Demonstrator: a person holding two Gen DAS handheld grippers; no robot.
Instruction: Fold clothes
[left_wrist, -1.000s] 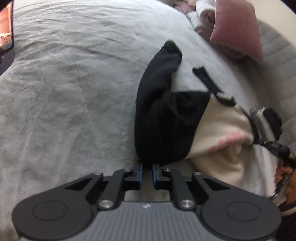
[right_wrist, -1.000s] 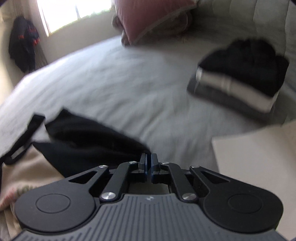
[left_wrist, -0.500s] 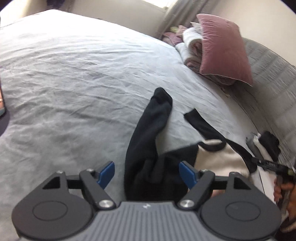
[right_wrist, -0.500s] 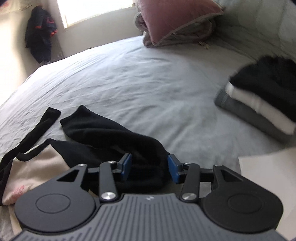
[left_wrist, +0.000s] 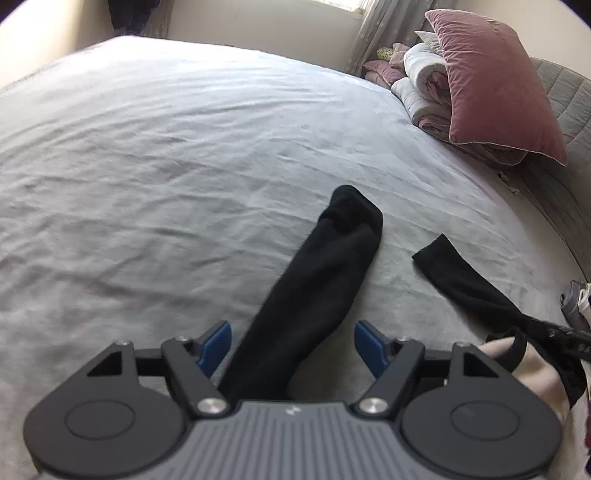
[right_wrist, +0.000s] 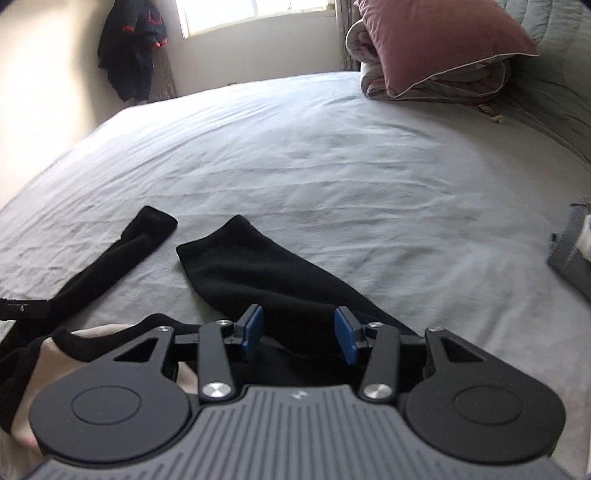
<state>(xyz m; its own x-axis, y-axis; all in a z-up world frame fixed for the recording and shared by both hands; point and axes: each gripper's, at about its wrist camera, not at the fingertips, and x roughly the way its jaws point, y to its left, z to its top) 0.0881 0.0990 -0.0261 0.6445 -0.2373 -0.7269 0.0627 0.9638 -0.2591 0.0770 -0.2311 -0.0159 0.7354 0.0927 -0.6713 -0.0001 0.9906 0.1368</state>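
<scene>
A black and cream garment lies on the grey bed. Its two black sleeves stretch away from me: one sleeve (left_wrist: 314, 288) runs up between the fingers of my left gripper (left_wrist: 291, 345), the other sleeve (left_wrist: 465, 280) lies to its right. The cream body (left_wrist: 517, 358) shows at the right edge. My left gripper is open above the sleeve and holds nothing. In the right wrist view the wider sleeve (right_wrist: 258, 273) passes under my right gripper (right_wrist: 299, 334), also open. The narrower sleeve (right_wrist: 122, 254) lies to the left, the cream body (right_wrist: 55, 354) at the lower left.
A pink pillow (left_wrist: 495, 81) leans on rolled bedding (left_wrist: 424, 88) at the bed's far right corner. Folded clothes (right_wrist: 572, 254) sit at the right edge of the bed. A dark jacket (right_wrist: 133, 48) hangs on the far wall. The grey bedsheet (left_wrist: 184, 155) spreads wide to the left.
Both grippers were shut on the black cloth a second ago; both have opened and let it go. The cameras have lifted and tilted up, and the sleeves now lie flat on the bed.
</scene>
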